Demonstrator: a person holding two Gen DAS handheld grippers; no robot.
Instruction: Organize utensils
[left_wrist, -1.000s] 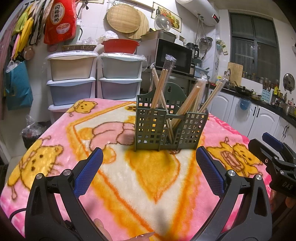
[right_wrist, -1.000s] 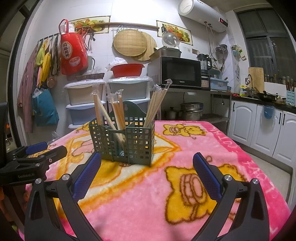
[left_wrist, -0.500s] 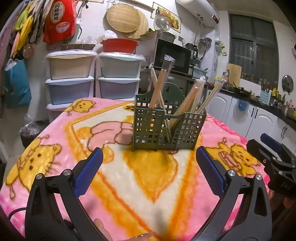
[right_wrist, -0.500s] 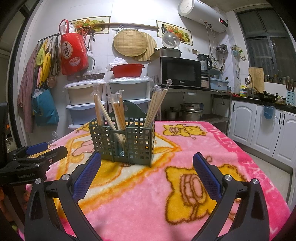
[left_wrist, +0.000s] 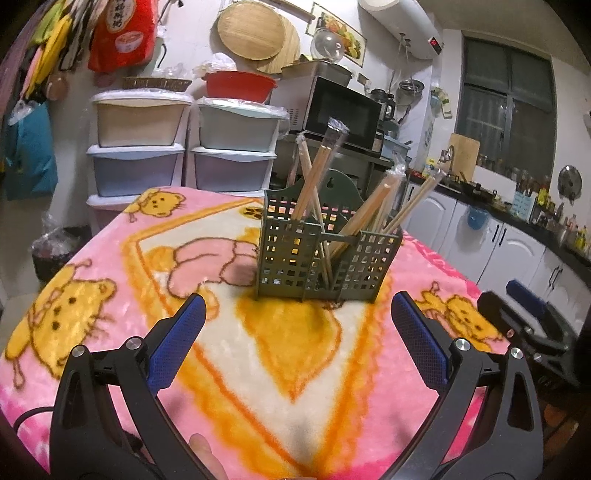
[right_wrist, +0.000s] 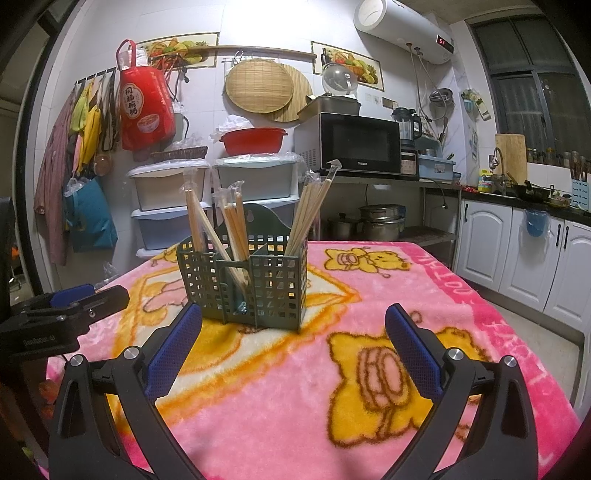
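Chopsticks (left_wrist: 321, 184) hide their tips inside green caddy (left_wrist: 325, 258); both grippers released, empty.

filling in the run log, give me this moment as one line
left gripper: open, empty | right gripper: open, empty | wrapped chopsticks: standing in green basket | basket: on pink blanket, untouched

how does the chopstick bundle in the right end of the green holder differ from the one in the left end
From the right wrist view, the right-end bundle leans right with its top the highest; the left-end bundle stands nearly upright with a lower top. The right-end bundle fans out at the top; the left-end bundle stays tight. Both are pale wood in clear plastic sleeves, standing in the green holder.
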